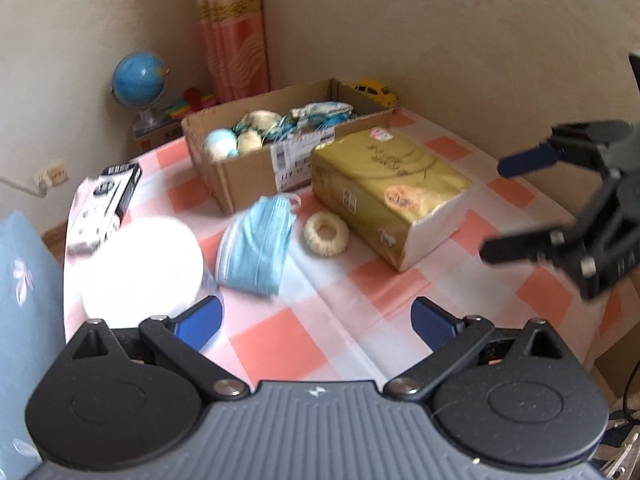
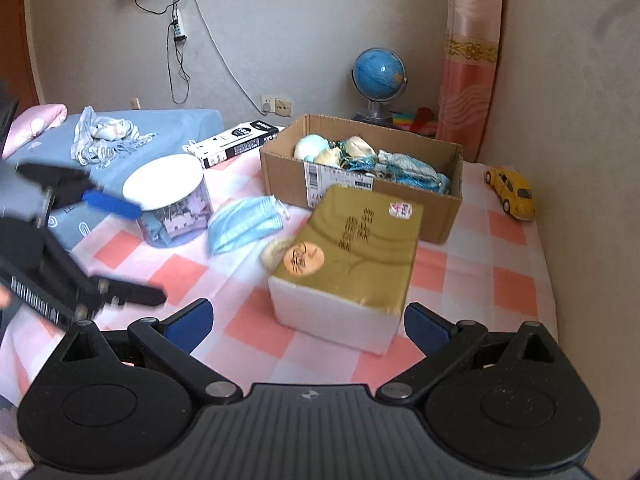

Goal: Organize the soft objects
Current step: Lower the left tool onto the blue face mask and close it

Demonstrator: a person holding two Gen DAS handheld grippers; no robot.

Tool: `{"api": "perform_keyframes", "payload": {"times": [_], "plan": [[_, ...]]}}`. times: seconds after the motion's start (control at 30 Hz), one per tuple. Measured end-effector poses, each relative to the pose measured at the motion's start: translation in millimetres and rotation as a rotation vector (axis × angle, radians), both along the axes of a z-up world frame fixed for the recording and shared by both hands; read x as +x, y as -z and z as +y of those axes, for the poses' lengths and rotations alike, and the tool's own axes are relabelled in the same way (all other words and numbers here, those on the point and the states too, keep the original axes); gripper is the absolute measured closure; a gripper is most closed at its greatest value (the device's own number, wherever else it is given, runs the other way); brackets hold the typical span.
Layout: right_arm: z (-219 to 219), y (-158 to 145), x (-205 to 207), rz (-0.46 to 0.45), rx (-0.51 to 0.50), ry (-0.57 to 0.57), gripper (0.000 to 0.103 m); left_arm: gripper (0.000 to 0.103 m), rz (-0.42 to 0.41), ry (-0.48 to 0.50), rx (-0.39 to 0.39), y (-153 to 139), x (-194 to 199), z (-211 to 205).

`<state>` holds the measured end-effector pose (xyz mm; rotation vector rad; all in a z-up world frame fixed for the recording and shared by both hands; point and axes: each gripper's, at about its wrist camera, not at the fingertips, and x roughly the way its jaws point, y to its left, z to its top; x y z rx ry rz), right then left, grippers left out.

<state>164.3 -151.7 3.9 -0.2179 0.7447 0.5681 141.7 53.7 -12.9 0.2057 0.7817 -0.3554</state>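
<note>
I see the cardboard box [image 1: 256, 168] at upper centre of the left view, already holding soft things. In front of it sit the tissue pack [image 1: 384, 196], blue face masks [image 1: 256, 248] and a cream hair tie [image 1: 326, 233]. My left gripper [image 1: 316, 320] and right gripper [image 2: 308, 320] both hover wide open, empty. I judge a pick is next: descend on the masks. Underneath lies a checked tablecloth [image 1: 280, 340]; plain walls, a globe [image 1: 140, 80] behind.
</note>
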Motion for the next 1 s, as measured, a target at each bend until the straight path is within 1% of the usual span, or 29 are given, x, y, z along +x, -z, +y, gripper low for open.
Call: {"api": "perform_keyframes", "payload": {"times": [0.17, 0.3, 0.33, 0.43, 0.47, 0.5, 0.6, 0.73, 0.87, 0.93, 1.0], "plan": [[0.2, 5.7, -10.4, 0.000, -0.004, -0.005, 0.000, 0.003, -0.028, 0.074, 0.055, -19.4, 21.3, -8.2], [1.1, 6.3, -13.6, -0.001, 0.007, -0.009, 0.000, 0.004, -0.012, 0.133, 0.126, -26.5, 55.9, -13.5], [0.9, 6.1, -14.5, -0.004, 0.012, -0.009, 0.000, 0.006, 0.006, 0.144, 0.148, -25.2, 65.8, -14.9], [-0.1, 7.4, -16.6, -0.005, 0.021, -0.009, 0.000, 0.015, 0.071, 0.170, 0.199, -15.5, 95.3, -16.8], [-0.7, 7.7, -17.2, -0.004, 0.022, -0.009, 0.000, 0.019, 0.096, 0.175, 0.209, -11.1, 103.3, -16.4], [-1.2, 8.1, -17.5, -0.005, 0.022, -0.009, 0.000, 0.025, 0.125, 0.177, 0.215, -6.2, 111.7, -16.0], [-4.3, 9.7, -17.3, -0.004, 0.030, -0.006, 0.000, 0.032, 0.209, 0.179, 0.217, 8.7, 131.5, -14.5], [-7.7, 12.0, -14.4, 0.000, 0.032, 0.004, 0.000, 0.034, 0.259, 0.196, 0.238, 21.7, 145.5, -15.1], [-11.6, 13.7, -11.2, 0.005, 0.042, 0.013, 0.000, 0.034, 0.317, 0.199, 0.215, 29.8, 156.9, -12.3], [-12.7, 14.2, -9.8, 0.005, 0.045, 0.016, 0.000, 0.035, 0.340, 0.204, 0.222, 34.8, 159.6, -12.8], [-13.2, 14.2, -8.7, 0.006, 0.048, 0.020, 0.000, 0.038, 0.356, 0.209, 0.226, 39.0, 162.1, -12.5]]}}
